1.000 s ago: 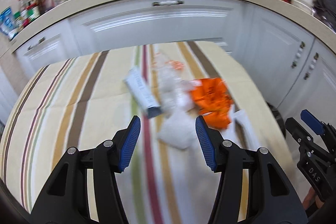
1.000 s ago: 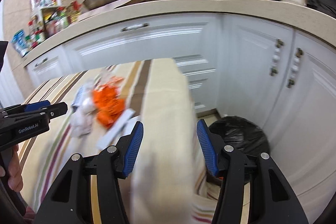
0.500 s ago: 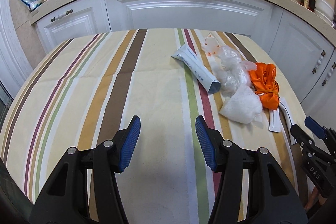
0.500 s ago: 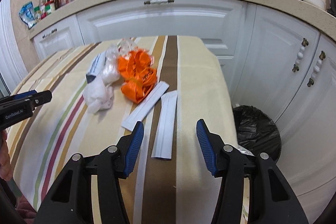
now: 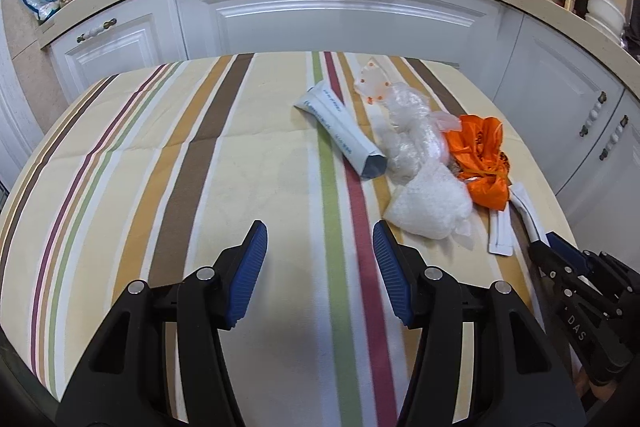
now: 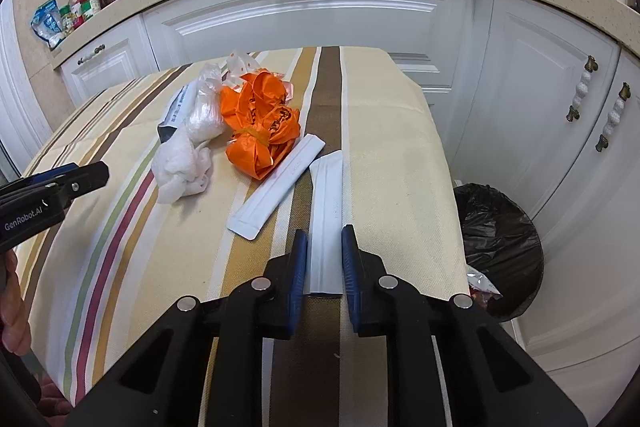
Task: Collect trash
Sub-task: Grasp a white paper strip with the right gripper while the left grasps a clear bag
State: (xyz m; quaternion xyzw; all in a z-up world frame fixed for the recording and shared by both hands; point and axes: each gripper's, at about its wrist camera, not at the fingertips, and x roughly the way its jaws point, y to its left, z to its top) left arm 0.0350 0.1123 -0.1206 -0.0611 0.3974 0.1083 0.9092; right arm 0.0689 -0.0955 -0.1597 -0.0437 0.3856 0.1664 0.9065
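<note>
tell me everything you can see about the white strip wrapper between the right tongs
The white strip wrapper is long, flat and papery-looking, with a raised ridge down its length. It lies on the striped tablecloth along the brown stripe, near end pinched in the right tongs, beside a second, similar strip without touching it.

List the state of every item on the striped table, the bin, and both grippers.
right gripper: shut on the near white strip packet.
left gripper: open, holding nothing.
second white strip packet: flat on the table.
orange plastic bag: crumpled, knotted.
clear plastic bag: crumpled.
white bag: crumpled.
white tube box: lying on its side.
trash bin: open, black liner, some litter inside.
</note>
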